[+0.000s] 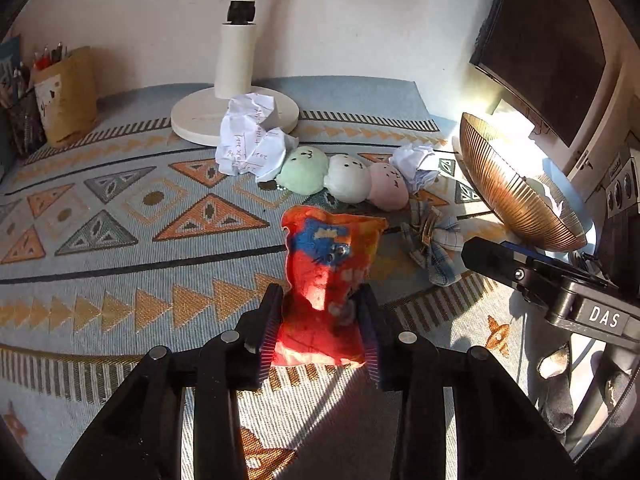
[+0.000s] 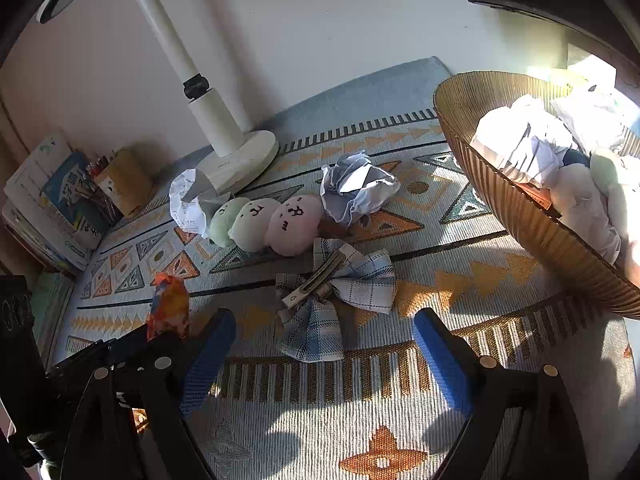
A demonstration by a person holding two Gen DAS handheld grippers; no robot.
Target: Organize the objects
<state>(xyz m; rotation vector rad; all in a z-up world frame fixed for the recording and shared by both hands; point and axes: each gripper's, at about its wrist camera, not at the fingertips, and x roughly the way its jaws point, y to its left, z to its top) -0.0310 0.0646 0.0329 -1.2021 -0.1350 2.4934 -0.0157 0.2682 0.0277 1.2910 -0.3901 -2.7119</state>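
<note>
My left gripper (image 1: 320,296) is shut on the lower half of a crumpled red and orange snack pouch (image 1: 328,248), which stands up between the pads. The pouch (image 2: 168,304) also shows at the left of the right wrist view. My right gripper (image 2: 325,320) is open, its blue pads wide apart just in front of a blue plaid bow hair clip (image 2: 340,288) lying on the patterned cloth. Behind the bow lies a plush of three joined balls (image 2: 260,224), green, white and pink. Crumpled paper balls (image 2: 356,188) (image 1: 250,140) lie by it.
A ribbed amber bowl (image 2: 500,200) at the right holds crumpled paper and soft toys. A white lamp base (image 2: 244,160) stands at the back by the wall. A brown pencil holder (image 1: 66,96) and stacked books (image 2: 48,200) are at the far left, a dark monitor (image 1: 548,40) at the right.
</note>
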